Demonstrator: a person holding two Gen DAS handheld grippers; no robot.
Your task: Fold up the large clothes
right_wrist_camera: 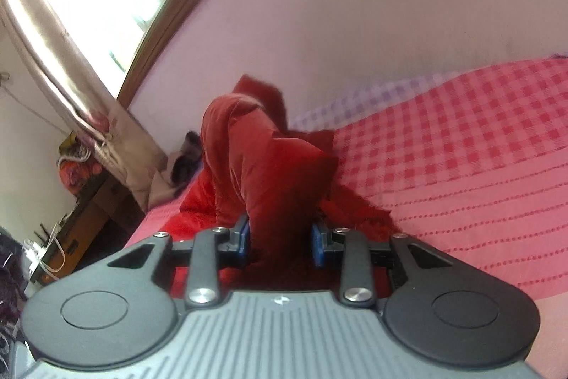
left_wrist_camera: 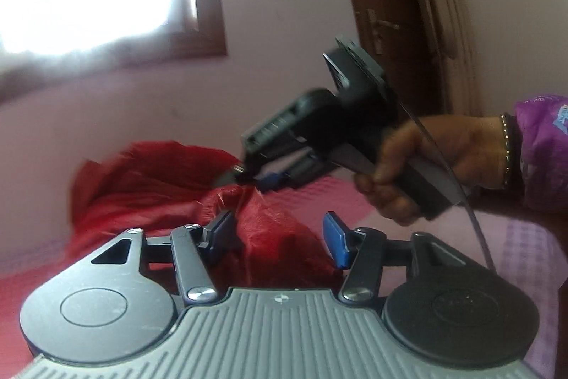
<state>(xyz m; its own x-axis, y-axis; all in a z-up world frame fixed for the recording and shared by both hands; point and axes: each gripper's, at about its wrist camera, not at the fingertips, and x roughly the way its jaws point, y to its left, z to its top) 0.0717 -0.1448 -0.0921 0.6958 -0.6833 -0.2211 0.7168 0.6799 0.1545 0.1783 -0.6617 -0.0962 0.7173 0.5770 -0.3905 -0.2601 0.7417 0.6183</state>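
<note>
your right claw (right_wrist_camera: 280,242) is clamped on a bunched fold of the red garment (right_wrist_camera: 255,144), which is heaped on the pink checked bed (right_wrist_camera: 461,137). your left claw (left_wrist_camera: 278,237) stands half-wide around the garment, pads not pressing.

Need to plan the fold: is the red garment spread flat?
No. The red garment is bunched, lifted in a peak by the right gripper.

We see a bunched garment (right_wrist_camera: 262,151) on the bed (right_wrist_camera: 461,137) between our right gripper's (right_wrist_camera: 280,238) fingers, wall (right_wrist_camera: 355,6) behind.
</note>
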